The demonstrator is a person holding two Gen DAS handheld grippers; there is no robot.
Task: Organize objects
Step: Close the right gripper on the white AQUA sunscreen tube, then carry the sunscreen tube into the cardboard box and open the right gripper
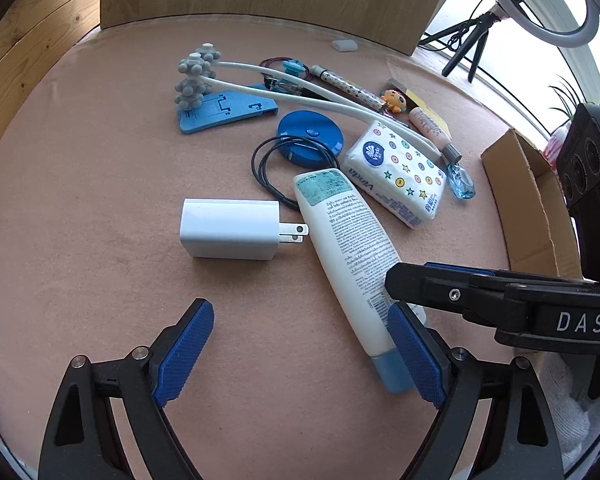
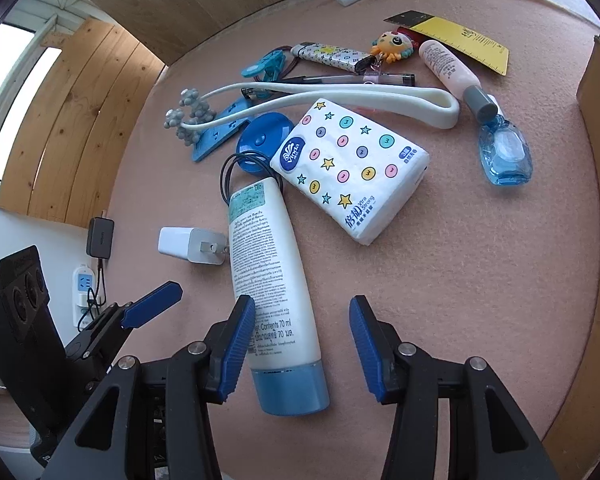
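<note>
Only the right wrist view shows both parted tools (image 2: 302, 344) (image 2: 156, 304) flanking the white tube (image 2: 268, 272).

Table (image 2: 480, 260), round, covered in pink felt. Lying on it: white lotion tube (image 2: 266, 264) with blue cap, white plug adapter (image 2: 188, 245), patterned tissue pack (image 2: 352, 168), blue round case (image 2: 262, 142), blue phone stand (image 1: 224, 114), white massage roller (image 2: 300, 102), blue glass bottle (image 2: 506, 152), pink tube (image 2: 448, 68). Cardboard box (image 2: 598, 92) at its edge.

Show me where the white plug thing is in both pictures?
Left wrist view: the white charger lies centre, prongs pointing right.
Right wrist view: the same charger lies left of centre.
Shared landmark: its prongs point at the white lotion tube.
</note>
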